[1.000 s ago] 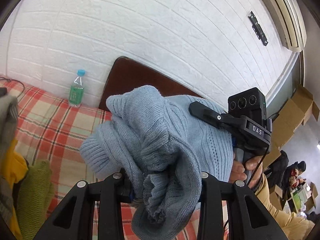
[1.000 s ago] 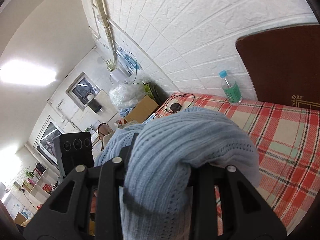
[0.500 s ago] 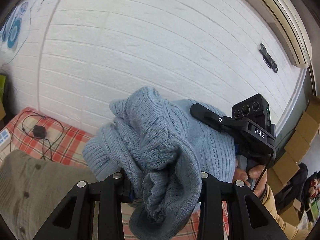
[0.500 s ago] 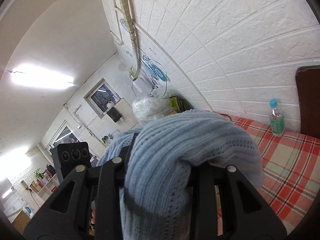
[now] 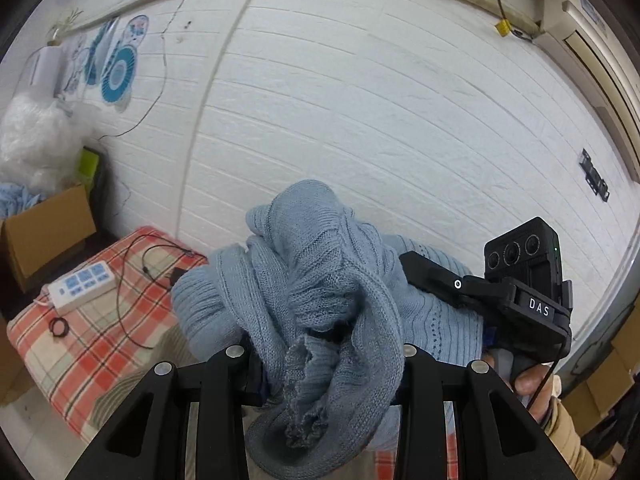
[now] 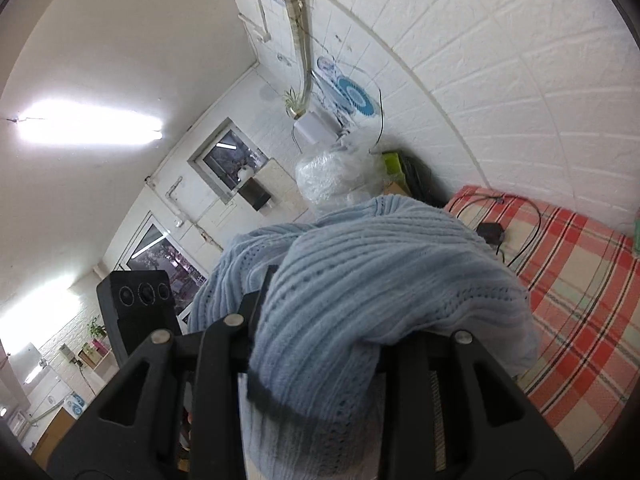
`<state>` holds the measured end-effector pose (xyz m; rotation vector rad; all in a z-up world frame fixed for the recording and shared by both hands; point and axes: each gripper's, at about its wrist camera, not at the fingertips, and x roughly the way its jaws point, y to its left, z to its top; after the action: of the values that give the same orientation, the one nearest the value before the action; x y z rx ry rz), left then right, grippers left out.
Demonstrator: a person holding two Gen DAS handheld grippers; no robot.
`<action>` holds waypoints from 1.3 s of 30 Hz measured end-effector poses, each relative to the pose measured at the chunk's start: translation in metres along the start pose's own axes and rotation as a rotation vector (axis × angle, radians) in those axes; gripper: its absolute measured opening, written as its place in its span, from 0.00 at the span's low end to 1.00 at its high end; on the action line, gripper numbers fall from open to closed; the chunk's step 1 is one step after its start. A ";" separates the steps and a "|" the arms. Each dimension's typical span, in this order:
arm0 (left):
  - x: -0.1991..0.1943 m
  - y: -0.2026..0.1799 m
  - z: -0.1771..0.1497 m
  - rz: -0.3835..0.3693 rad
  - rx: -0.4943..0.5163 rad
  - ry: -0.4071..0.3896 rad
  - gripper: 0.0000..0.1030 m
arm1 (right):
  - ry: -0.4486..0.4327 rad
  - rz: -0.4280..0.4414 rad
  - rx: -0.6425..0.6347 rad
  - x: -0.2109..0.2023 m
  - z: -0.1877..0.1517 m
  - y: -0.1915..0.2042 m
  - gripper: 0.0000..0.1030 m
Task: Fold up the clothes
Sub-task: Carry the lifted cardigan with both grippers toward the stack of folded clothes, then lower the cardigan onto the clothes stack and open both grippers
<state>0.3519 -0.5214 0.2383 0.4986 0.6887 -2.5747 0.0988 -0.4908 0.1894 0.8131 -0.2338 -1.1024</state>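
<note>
A light blue knit sweater (image 5: 320,304) is bunched up and held in the air between both grippers. My left gripper (image 5: 324,356) is shut on a thick fold of it, with a ribbed cuff hanging down in front. My right gripper (image 6: 320,344) is shut on another part of the same sweater (image 6: 380,280), which drapes over its fingers and hides the tips. The right gripper's body (image 5: 516,292) shows at the right of the left wrist view, close behind the sweater. The left gripper's camera block (image 6: 138,300) shows at the left of the right wrist view.
A bed with a red plaid cover (image 5: 92,332) lies below left, carrying a white power strip (image 5: 80,286) and black cables. A cardboard box (image 5: 44,232) and a white plastic bag (image 5: 28,140) stand beyond it. A white brick wall (image 5: 360,120) is ahead. The plaid bed (image 6: 580,280) also shows at the right.
Both grippers have swung left with the sweater still held. The headboard and water bottle have left view; the bed's end with power strip, cables and boxes has come in.
</note>
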 end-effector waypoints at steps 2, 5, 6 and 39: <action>0.004 0.024 -0.020 0.031 -0.030 0.032 0.34 | 0.060 -0.010 0.018 0.023 -0.020 -0.007 0.32; 0.015 0.055 -0.052 0.051 -0.095 0.085 0.34 | 0.160 -0.037 0.080 0.046 -0.053 -0.031 0.36; 0.017 0.065 -0.061 0.050 -0.119 0.093 0.35 | 0.183 -0.048 0.101 0.050 -0.062 -0.037 0.38; 0.001 0.077 -0.070 0.157 -0.109 0.082 0.66 | 0.267 -0.112 -0.072 0.020 -0.099 -0.011 0.58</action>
<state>0.4042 -0.5448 0.1513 0.6005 0.7812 -2.3672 0.1541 -0.4644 0.1086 0.9072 0.0753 -1.0867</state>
